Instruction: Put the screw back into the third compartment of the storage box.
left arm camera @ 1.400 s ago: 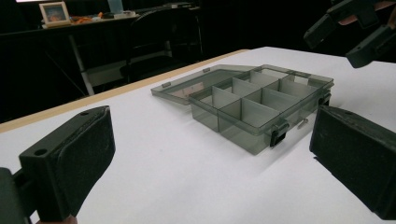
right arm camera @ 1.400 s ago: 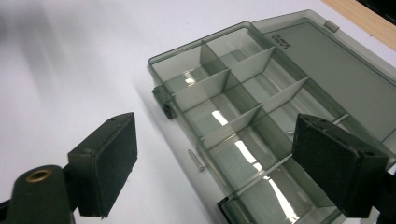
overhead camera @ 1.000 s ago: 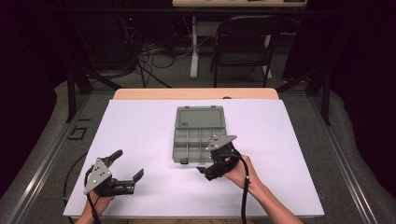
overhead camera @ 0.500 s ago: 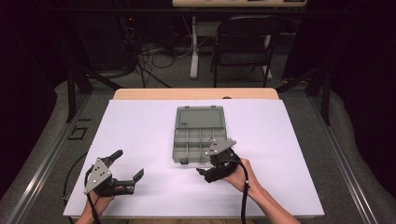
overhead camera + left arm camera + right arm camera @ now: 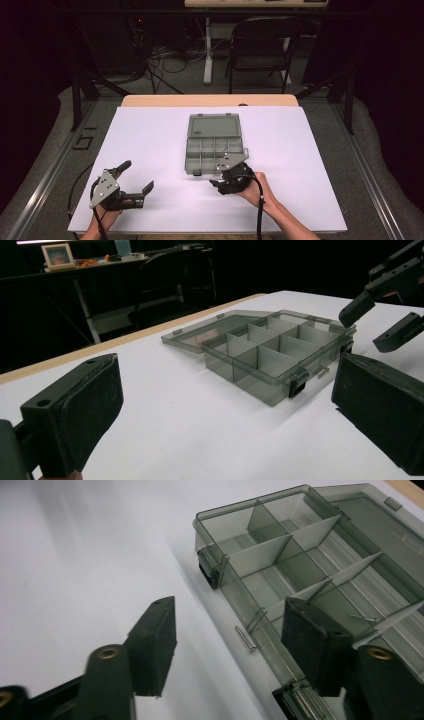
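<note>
Since a second ago the right gripper (image 5: 223,178) has slid a little toward the near edge of the table, off the box's front wall; the left gripper (image 5: 134,176) has stayed put. Work in hand looks like picking up the small silver metal screw (image 5: 246,639), which lies flat on the white table sheet (image 5: 150,135) just beside the front wall of the smoky grey translucent plastic organiser box (image 5: 214,150), between its two black front latches (image 5: 208,570). Box sits mid-table, hinged lid (image 5: 214,125) folded flat behind it, divided compartments apparently empty apart from another small screw-like piece (image 5: 367,618) in one cell, too small to be sure. Right gripper's jaws are wide apart, one pad over bare sheet, the other over the box rim, screw lying ahead between them. Left gripper rests low at the near left, jaws also wide, holding nothing, well apart from the box. Likely risks: the screw is thin and lies flat against the sheet, so pads closing a bit high would miss it or flick it away; the jaw over the rim could hit the front wall on the way down, shoving the light box or knocking it onto the screw; a skewed pinch could roll the screw under the box edge; nothing braces the box since the left gripper is far off.
</note>
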`<state>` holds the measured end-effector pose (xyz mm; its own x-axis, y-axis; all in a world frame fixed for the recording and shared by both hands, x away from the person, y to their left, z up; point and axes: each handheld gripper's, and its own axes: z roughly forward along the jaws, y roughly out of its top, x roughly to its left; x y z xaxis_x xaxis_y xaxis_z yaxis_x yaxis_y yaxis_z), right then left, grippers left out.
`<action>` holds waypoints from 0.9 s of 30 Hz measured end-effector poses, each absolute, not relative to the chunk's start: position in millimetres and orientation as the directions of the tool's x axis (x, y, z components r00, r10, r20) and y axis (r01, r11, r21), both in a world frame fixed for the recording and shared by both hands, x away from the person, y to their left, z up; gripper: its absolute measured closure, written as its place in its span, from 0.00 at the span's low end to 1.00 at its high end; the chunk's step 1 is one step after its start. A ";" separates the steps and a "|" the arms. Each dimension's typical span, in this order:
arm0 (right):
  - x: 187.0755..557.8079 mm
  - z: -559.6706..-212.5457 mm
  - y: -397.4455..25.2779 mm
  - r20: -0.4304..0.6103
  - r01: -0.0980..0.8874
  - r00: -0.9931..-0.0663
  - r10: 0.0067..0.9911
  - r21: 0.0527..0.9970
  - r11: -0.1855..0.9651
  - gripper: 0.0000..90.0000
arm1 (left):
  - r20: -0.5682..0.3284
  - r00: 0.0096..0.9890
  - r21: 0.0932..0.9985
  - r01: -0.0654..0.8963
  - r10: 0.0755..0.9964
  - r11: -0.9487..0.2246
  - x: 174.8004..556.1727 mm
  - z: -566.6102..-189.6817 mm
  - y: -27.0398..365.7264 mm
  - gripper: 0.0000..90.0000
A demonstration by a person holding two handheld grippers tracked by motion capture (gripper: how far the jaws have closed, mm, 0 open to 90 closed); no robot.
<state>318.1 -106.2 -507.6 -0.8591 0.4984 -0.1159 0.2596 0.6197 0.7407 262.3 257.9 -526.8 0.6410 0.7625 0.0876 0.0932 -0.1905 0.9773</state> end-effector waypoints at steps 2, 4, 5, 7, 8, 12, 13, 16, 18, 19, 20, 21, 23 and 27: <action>318.2 -509.9 -104.9 -0.120 0.258 -0.862 0.493 0.733 0.629 0.51 | 0.087 0.641 0.977 0.094 0.763 -0.191 262.2 -526.9 258.0 0.00; 318.5 -512.2 -103.7 -0.122 0.252 -0.871 0.477 0.722 0.644 0.56 | 0.088 0.641 0.977 0.093 0.762 -0.191 262.1 -526.8 258.0 0.00; 318.4 -513.9 -102.6 -0.124 0.251 -0.874 0.470 0.714 0.654 0.58 | 0.088 0.642 0.977 0.093 0.761 -0.191 262.1 -526.8 258.0 0.00; 318.8 -517.2 -100.9 -0.123 0.252 -0.876 0.467 0.707 0.660 0.61 | 0.089 0.643 0.977 0.092 0.761 -0.192 261.9 -526.7 258.0 0.00; 319.9 -519.3 -100.5 -0.121 0.254 -0.880 0.460 0.698 0.670 0.62 | 0.089 0.643 0.977 0.092 0.761 -0.191 261.9 -526.7 258.0 0.00; 324.1 -527.3 -99.3 -0.120 0.263 -0.882 0.455 0.675 0.689 0.66 | 0.091 0.647 0.975 0.095 0.757 -0.198 262.4 -526.8 257.6 0.00; 325.4 -529.3 -99.0 -0.124 0.266 -0.881 0.457 0.669 0.694 0.67 | 0.092 0.647 0.975 0.095 0.757 -0.199 262.5 -526.9 257.3 0.00; 329.2 -532.7 -100.1 -0.122 0.276 -0.878 0.462 0.661 0.698 0.68 | 0.088 0.648 0.976 0.096 0.757 -0.196 262.7 -527.2 256.6 0.00; 331.5 -534.6 -101.3 -0.123 0.278 -0.876 0.466 0.661 0.697 0.69 | 0.086 0.648 0.975 0.100 0.757 -0.197 262.8 -527.2 256.6 0.00; 333.0 -535.9 -101.9 -0.122 0.284 -0.875 0.468 0.655 0.701 0.69 | 0.085 0.647 0.976 0.100 0.758 -0.194 262.8 -527.4 256.5 0.00; 333.8 -536.8 -102.2 -0.126 0.279 -0.875 0.468 0.658 0.699 0.69 | 0.085 0.647 0.976 0.100 0.758 -0.195 262.8 -527.3 256.5 0.00; 334.4 -537.4 -102.6 -0.124 0.283 -0.874 0.470 0.655 0.700 0.70 | 0.086 0.647 0.976 0.099 0.758 -0.195 262.9 -527.4 256.3 0.00; 335.6 -538.2 -102.7 -0.124 0.278 -0.876 0.466 0.659 0.699 0.71 | 0.086 0.647 0.976 0.099 0.757 -0.195 262.9 -527.4 256.1 0.00; 337.0 -538.9 -102.2 -0.126 0.271 -0.879 0.460 0.661 0.700 0.72 | 0.089 0.650 0.975 0.100 0.755 -0.200 263.2 -527.4 256.0 0.00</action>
